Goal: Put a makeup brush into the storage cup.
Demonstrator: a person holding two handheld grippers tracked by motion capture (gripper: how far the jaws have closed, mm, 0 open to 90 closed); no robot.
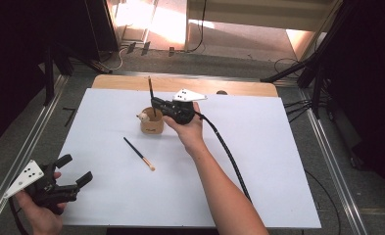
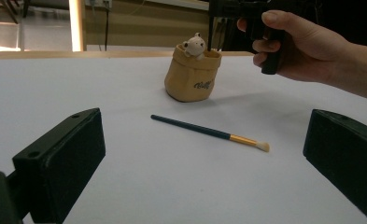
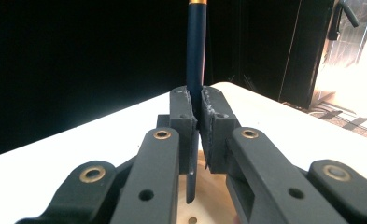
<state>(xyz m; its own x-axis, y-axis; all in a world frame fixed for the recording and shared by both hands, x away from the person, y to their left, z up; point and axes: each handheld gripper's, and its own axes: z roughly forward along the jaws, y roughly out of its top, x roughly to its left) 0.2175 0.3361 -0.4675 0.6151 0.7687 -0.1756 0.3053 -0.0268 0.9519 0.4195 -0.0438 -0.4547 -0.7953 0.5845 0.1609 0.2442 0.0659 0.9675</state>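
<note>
A tan pouch-shaped holder (image 1: pixel 151 123) with a small bear figure on its rim stands mid-table, seen from the front as the holder (image 2: pixel 193 74). My right gripper (image 1: pixel 155 103) is shut on a dark blue brush (image 1: pixel 151 90), held upright over the holder with its lower end inside. Close up, the brush (image 3: pixel 196 56) is pinched between the jaws of my right gripper (image 3: pixel 196 100). A second dark brush (image 1: pixel 139 153) with a gold ferrule and pale tip lies flat in front of the holder, also the second brush (image 2: pixel 209 133). My left gripper (image 1: pixel 75 169) rests open at the front left, its jaws wide apart (image 2: pixel 204 154).
A white sheet (image 1: pixel 258 161) covers most of the wooden table (image 1: pixel 239 87). A black cable (image 1: pixel 229 156) trails from the right gripper along the forearm. Dark stands and cables sit on the floor beyond the table's far and right edges.
</note>
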